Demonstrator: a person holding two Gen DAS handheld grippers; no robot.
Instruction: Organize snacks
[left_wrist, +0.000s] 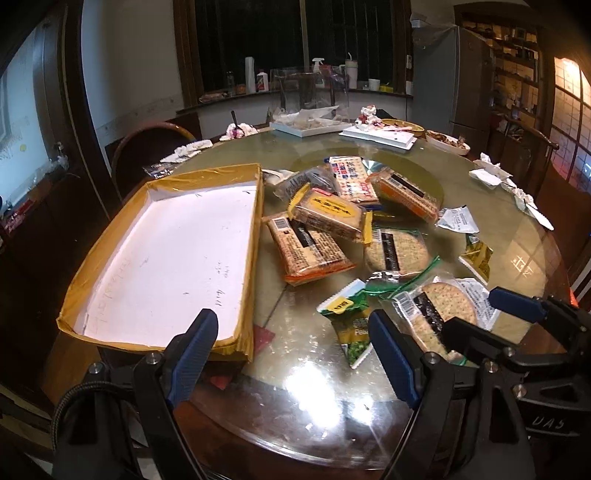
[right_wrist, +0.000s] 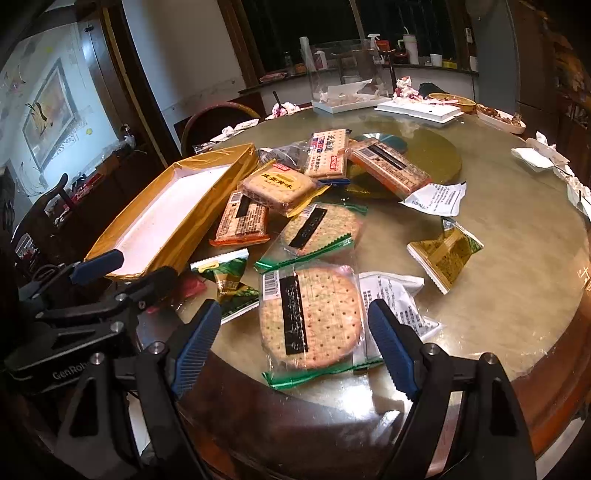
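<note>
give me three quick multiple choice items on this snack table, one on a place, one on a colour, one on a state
1. Where is the tray relative to the snack pile?
A. to its left
B. to its right
C. on top of it

2. What colour is the tray's inside?
A. green
B. white
C. black

3. What is the state of the right claw?
A. shut on a packet
B. open, holding nothing
C. out of view

Answers: 1 A, in both views the tray lies left of the packets. 2 B, its floor is white inside yellow walls. 3 B, its fingers stand apart with the round cracker packet lying on the table beyond them.
</note>
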